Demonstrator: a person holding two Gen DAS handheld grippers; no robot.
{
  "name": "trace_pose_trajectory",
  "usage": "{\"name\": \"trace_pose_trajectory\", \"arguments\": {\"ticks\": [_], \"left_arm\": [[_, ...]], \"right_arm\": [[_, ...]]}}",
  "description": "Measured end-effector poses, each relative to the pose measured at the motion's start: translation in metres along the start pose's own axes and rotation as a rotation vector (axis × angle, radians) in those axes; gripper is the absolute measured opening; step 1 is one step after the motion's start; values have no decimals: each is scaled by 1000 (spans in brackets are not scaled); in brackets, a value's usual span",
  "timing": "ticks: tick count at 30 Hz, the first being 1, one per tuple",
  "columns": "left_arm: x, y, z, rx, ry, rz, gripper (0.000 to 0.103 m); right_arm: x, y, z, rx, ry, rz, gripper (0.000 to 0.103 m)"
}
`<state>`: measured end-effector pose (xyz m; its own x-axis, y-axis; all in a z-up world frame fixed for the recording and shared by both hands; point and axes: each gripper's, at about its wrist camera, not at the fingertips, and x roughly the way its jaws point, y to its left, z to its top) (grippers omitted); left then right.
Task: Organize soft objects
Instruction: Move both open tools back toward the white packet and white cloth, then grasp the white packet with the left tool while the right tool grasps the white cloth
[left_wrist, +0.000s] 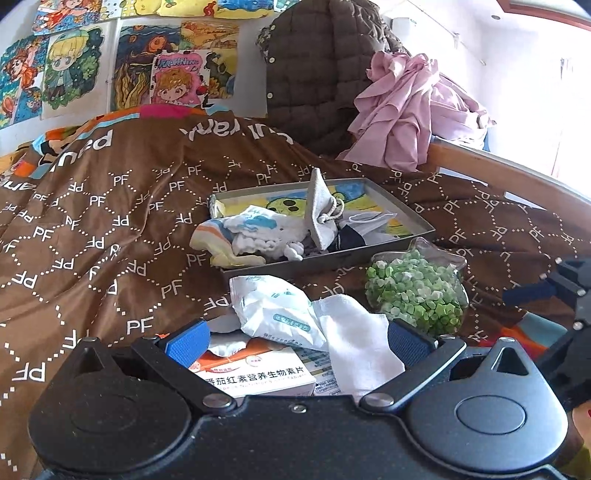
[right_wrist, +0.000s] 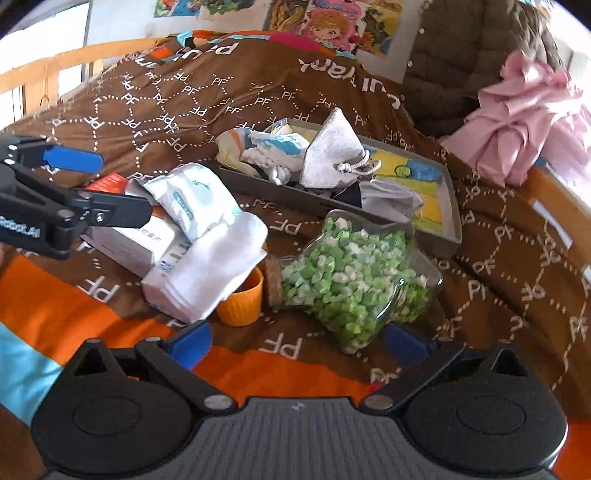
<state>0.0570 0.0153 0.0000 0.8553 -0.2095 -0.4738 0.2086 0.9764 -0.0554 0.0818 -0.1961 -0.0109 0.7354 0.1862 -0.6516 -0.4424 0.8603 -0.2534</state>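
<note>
The left tool (left_wrist: 295, 338) stands spread wide over the white cloth (left_wrist: 358, 343) and soft packet (left_wrist: 273, 310) on the bed, the grey tray (left_wrist: 413, 218) at twelve o'clock; pinch cloth alone — not the box (left_wrist: 255, 376) beneath; the right tool (right_wrist: 295, 343), likewise agape, holds nothing.

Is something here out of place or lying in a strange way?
Yes. The glass jar of green paper stars lies on its side on the bedspread, cork towards the orange cup. The grey drawstring pouch stands tilted on edge in the tray. A white cloth hangs over the boxes.
</note>
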Motion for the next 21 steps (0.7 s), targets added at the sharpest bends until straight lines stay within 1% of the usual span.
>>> {"name": "trace_pose_trajectory", "arguments": {"ticks": [4,9,12,14,16,19,21], "left_arm": [[4,-4,-2,32,13,-7,102],[9,-1,0,39,8,3,102],[15,3,2,41,-8,12,102],[21,7,3,67,-44,-3,102],[30,12,5,83,-46,-19,102],[41,26,10,33,-49,-58,102],[48,37,14,-12,-54,-67,102]], "right_arm": [[6,-1,3,-16,-21,9,103],[12,8,6,-37,-51,68,103],[15,18,9,-61,-91,90,102],[17,25,11,-78,-119,101,102],[22,32,13,-101,-147,103,101],[30,41,14,-135,-161,107,97],[38,45,15,-149,-151,97,95]]}}
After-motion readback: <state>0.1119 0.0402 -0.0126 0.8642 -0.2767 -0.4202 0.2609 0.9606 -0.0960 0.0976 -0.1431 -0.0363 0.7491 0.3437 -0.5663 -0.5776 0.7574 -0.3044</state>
